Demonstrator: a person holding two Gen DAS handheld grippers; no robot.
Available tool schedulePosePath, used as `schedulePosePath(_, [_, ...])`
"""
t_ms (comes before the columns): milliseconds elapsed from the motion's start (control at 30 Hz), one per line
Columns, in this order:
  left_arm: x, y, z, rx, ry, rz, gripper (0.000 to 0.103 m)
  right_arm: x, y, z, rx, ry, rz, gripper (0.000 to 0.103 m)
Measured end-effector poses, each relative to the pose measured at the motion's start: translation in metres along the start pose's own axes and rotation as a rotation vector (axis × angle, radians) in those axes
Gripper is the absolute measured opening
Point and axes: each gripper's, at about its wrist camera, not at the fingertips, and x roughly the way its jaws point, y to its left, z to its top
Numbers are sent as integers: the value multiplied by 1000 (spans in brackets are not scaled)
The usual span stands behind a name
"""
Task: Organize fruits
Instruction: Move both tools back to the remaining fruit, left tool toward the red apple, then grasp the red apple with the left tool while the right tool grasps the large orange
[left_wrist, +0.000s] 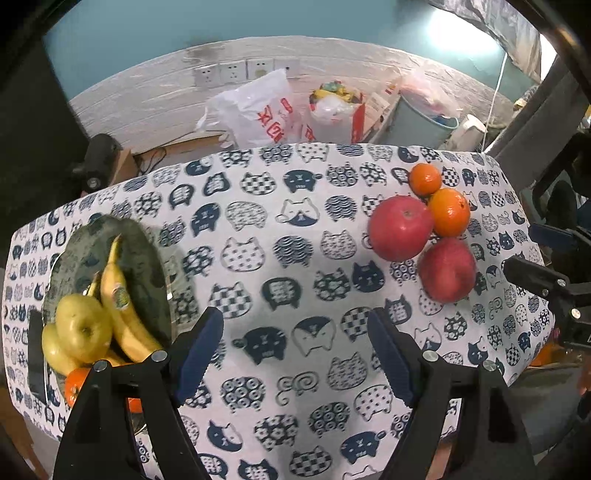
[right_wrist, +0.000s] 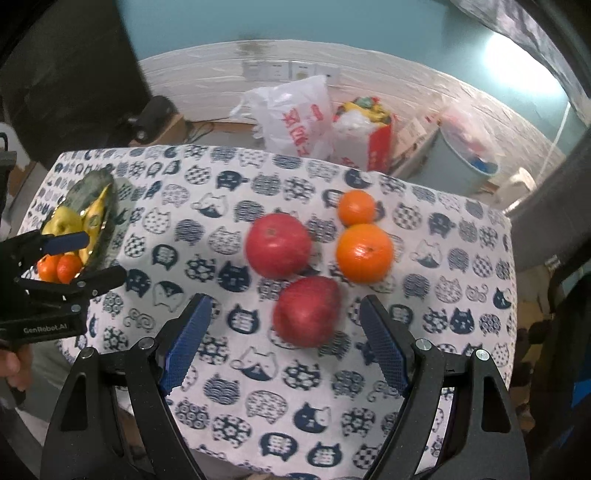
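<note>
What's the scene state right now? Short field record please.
surface: table with cat-print cloth
plate: dark plate, table's left side
on plate: bananas, yellow apples, oranges
loose fruit: two red apples, two oranges, clustered on the cloth at right
left gripper: open, empty, above bare cloth
right gripper: open, empty, near red apple in line with the gap
remaining: four loose fruits not on plate

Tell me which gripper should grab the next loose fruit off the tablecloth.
Right. The right gripper is open with the nearest red apple just ahead between its fingers. The left gripper is open near the plate, away from the loose fruit.
</note>
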Motion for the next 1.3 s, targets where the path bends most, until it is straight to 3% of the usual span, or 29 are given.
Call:
schedulePosePath(100, [5,-12,8,8,14,-27,87,2,-17,-1,18,13,-17,81])
schedulePosePath(467, [32,-57,49,23,84,-130,88,16,-65,23,9,99,-17,81])
schedulePosePath(633, [57,-78,62,64,115,-100,88,25,-87,42,1,139,-18,81])
schedulePosePath(800, [76,-87,76,31,141,-124,88,46,-101,53,7,175,3,81])
schedulePosePath(1100, [109,-94,83,39,179,-90,89,84,-125,51,124,191,60,81])
schedulePosePath(1300, [122,-90,83,15,183,-138,93,99,-126,51,146,209,76,81])
